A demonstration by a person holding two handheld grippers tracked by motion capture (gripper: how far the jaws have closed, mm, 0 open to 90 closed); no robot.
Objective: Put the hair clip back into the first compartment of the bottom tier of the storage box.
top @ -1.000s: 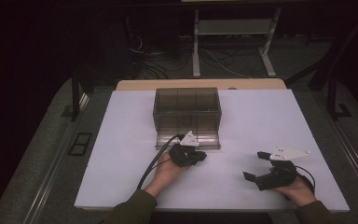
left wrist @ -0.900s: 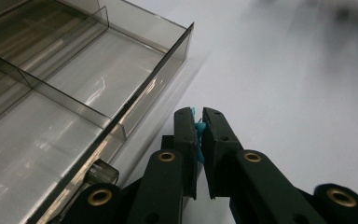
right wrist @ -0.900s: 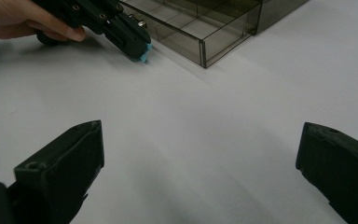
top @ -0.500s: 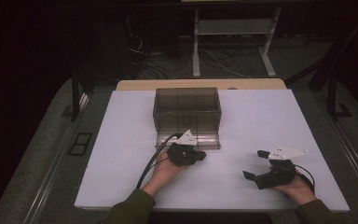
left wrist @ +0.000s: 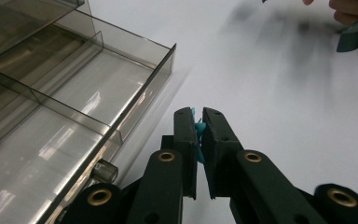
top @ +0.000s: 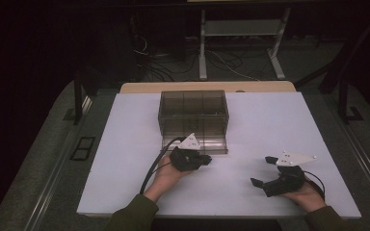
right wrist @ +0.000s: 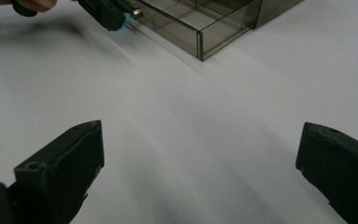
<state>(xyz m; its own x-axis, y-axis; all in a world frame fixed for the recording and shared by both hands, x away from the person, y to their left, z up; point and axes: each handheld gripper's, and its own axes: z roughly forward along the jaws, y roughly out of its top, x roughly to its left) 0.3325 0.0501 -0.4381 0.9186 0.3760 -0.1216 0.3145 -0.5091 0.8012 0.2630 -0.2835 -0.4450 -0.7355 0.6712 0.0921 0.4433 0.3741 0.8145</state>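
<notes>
Between the nearly closed jaws of the left gripper (left wrist: pixel 198 128) sits a small blue piece (left wrist: pixel 196 125), pinched so that just a sliver of it sticks out past the tips (too little shows to say what it is). From the right gripper view the same blue piece (right wrist: pixel 125 21) pokes from those jaws close to a small metal knob (right wrist: pixel 136 13) on the front of the open drawer (right wrist: pixel 200 25). That drawer is pulled out of a smoky clear plastic box (top: pixel 193 113), which stands toward the far edge of the white table (top: pixel 125 159), about midway along it. Dividers split the drawer into compartments, and the ones that can be seen look empty.

Compared with a second ago, the left gripper (top: pixel 189 158) has edged a little toward the near left corner of the drawer, while the box has not moved. My reading is that the piece is being carried to the drawer and the drop into a compartment is close, though it is not yet over the drawer wall.

Off toward the near right corner of the table, the right gripper (top: pixel 269 171) hangs with its jaws spread wide and nothing between them, well apart from the box.
</notes>
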